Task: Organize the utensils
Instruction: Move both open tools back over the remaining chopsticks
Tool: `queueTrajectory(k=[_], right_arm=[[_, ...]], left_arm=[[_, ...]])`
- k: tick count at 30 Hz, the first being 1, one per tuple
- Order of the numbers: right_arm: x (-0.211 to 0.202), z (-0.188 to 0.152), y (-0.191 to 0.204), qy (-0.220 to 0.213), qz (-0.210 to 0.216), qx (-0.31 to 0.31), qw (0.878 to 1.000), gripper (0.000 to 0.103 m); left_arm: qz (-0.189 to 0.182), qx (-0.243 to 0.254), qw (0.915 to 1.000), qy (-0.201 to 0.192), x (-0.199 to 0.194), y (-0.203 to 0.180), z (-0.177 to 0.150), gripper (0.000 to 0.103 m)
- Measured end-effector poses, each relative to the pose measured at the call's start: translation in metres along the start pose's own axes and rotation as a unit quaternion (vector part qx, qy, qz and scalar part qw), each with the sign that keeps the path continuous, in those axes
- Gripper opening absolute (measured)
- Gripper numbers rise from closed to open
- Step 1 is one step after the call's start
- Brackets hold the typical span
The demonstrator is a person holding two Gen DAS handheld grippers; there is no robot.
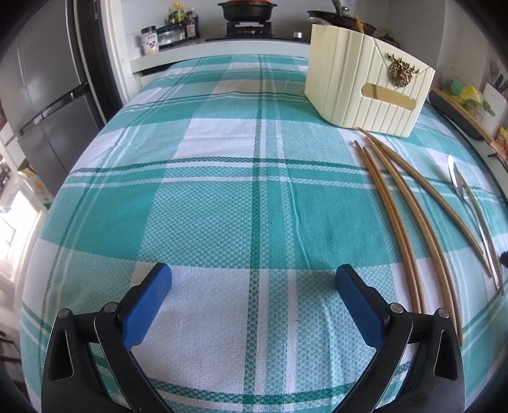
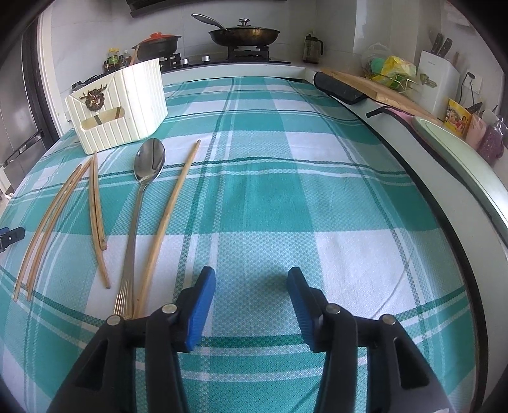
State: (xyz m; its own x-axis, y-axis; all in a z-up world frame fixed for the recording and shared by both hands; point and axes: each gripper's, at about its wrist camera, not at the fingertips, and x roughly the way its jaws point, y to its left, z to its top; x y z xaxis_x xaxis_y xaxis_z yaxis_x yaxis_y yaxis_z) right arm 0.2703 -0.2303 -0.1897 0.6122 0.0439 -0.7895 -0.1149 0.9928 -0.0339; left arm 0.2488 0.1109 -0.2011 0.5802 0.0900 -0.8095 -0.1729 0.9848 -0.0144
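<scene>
Several wooden chopsticks [image 2: 95, 203] and a long metal spoon [image 2: 139, 197] lie on the teal checked tablecloth [image 2: 285, 190], in front of a cream ribbed holder box [image 2: 127, 104] with a gold ornament. In the left wrist view the chopsticks [image 1: 409, 216] and the spoon [image 1: 473, 213] lie at the right, below the box [image 1: 365, 85]. My left gripper [image 1: 254, 279] is open and empty over bare cloth, left of the chopsticks. My right gripper [image 2: 250, 282] is open and empty, just right of the spoon handle and one chopstick [image 2: 171, 216].
A stove with a black pot [image 1: 247, 11] and a pan [image 2: 244, 33] stands behind the table. A fridge [image 1: 44, 95] is at the left. A cutting board [image 2: 381, 89], a knife block [image 2: 436, 79] and jars line the right counter.
</scene>
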Motion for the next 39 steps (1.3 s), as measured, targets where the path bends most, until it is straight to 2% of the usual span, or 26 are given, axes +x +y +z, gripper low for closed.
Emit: queueTrajectory(k=[39], right_arm=[[0.0006,-0.0003,0.0004,0.000,0.000,0.001,1.000,0.049]], left_arm=[[0.001,0.002,1.0000,0.000,0.0006,-0.0018,-0.0007,0.103]])
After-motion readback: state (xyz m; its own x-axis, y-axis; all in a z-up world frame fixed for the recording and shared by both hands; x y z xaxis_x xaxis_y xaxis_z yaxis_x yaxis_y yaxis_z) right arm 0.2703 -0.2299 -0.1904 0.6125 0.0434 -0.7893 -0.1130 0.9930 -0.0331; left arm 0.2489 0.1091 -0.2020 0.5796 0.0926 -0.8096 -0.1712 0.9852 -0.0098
